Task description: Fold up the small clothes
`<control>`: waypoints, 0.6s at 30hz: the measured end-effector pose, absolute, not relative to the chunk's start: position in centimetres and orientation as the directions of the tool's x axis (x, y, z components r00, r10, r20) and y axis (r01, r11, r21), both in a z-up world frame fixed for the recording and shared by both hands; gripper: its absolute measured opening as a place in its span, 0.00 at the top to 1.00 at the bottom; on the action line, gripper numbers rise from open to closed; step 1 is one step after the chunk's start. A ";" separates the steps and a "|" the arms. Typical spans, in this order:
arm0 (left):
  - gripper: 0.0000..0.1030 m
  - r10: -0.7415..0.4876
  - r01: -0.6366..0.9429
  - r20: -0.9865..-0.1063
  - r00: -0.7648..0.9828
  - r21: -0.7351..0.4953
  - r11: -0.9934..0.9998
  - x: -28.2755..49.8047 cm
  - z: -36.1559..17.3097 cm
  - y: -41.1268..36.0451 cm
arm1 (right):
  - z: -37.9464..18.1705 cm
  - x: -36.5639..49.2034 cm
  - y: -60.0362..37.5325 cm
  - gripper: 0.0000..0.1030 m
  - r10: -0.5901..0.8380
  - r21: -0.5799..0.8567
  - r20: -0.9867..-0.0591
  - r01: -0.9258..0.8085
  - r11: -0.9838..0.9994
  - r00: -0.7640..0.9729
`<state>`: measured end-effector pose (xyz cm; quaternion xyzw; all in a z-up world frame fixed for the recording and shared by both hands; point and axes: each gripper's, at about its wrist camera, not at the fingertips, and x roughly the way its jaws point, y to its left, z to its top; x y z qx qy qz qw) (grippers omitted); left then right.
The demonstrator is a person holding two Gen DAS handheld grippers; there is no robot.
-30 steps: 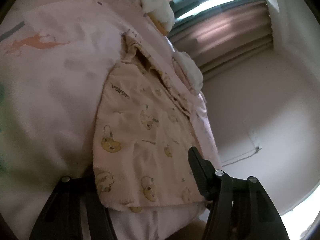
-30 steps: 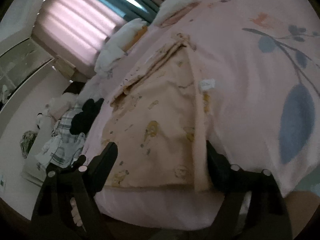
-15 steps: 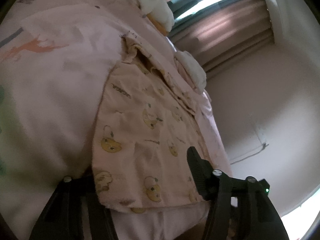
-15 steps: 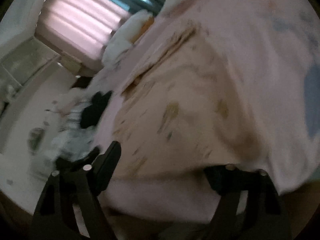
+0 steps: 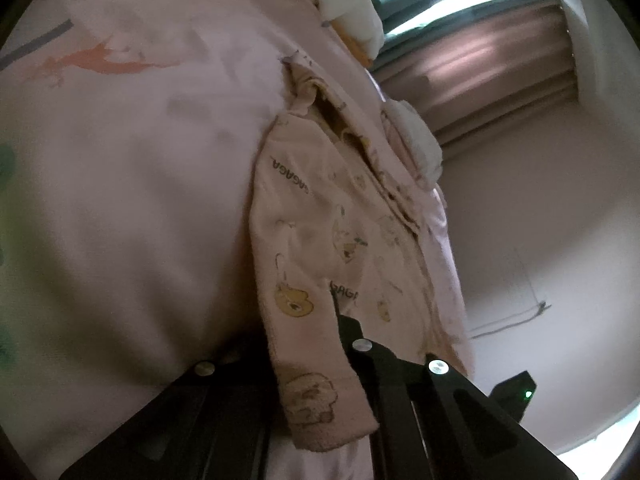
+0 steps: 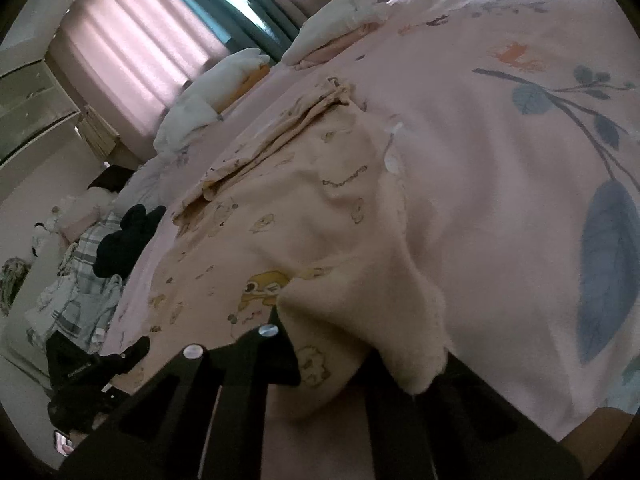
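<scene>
You have both grippers tilted down over the bed (image 6: 500,160): your left gripper (image 5: 316,332) and right gripper (image 6: 352,344) each grasp the garment's (image 5: 320,216) near hem.

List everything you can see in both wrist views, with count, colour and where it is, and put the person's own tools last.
Small garment: one, cream with bear print, flat on the bed near its edge, near hem bunched up.
Bedspread: one, pale pink with blue leaf print, covering the bed.
Folded white items: at least two, white with orange showing beneath, far side of the bed.
Curtains: pink, at the window behind the bed.
Clothes pile: plaid and black pieces, on the floor beside the bed.
Left tool: one, black, shut on the garment's near hem.
Right tool: one, black, shut on the same hem.
</scene>
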<state>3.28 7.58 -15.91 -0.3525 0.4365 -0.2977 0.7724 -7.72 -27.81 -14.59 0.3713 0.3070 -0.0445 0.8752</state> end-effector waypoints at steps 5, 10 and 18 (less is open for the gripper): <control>0.97 -0.776 0.133 -0.455 0.438 -0.820 0.556 3.3 -16.2 7.9 | -14.3 -7.0 -27.0 0.98 0.100 0.552 -0.600 0.320 0.770 0.794; 0.97 -0.753 0.132 -0.486 0.444 -0.796 0.591 3.4 -16.1 7.6 | -14.6 -7.0 -27.9 0.98 0.128 0.598 -0.588 0.322 0.734 0.799; 0.97 -0.761 0.109 -0.477 0.439 -0.813 0.573 3.7 -16.3 8.0 | -14.4 -7.1 -27.3 0.98 0.106 0.574 -0.596 0.329 0.750 0.796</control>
